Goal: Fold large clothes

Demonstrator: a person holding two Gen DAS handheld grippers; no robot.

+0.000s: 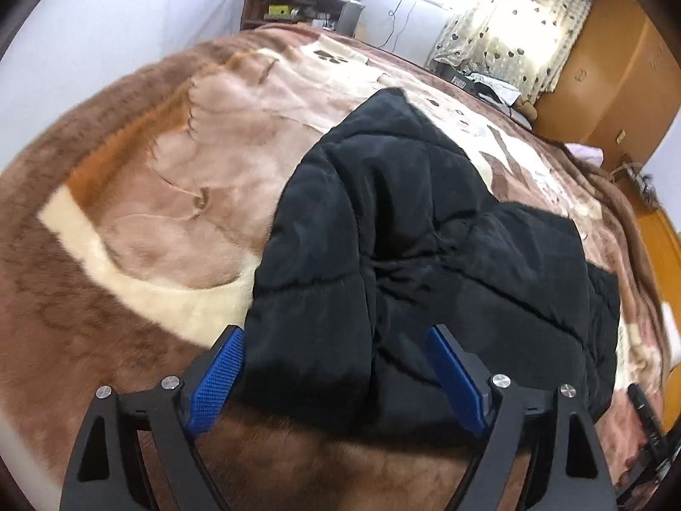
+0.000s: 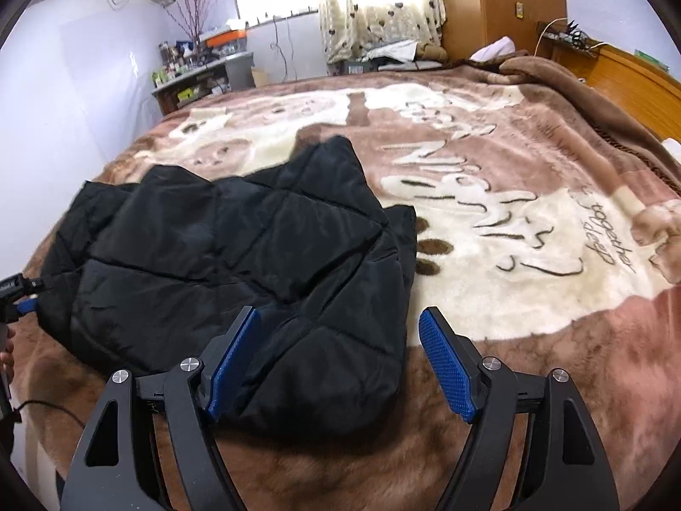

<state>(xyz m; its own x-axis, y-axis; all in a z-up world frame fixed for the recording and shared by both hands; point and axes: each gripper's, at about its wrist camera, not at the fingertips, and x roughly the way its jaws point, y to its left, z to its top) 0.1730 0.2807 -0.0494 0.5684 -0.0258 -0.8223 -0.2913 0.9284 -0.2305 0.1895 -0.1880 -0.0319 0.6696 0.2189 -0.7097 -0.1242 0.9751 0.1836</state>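
Plush bed blanket (image 2: 489,230), black quilted jacket (image 2: 238,255) beyond both spread jaws, untouched

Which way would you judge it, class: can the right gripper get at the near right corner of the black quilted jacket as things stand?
Probably yes. The right gripper is open just above the black quilted jacket, and nothing lies between.

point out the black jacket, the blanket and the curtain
black jacket (image 2: 238,247), right wrist view, on its quilted top panel
blanket (image 2: 489,281), right wrist view, on its cream patch
curtain (image 2: 379,4), right wrist view, on its heart-print cloth
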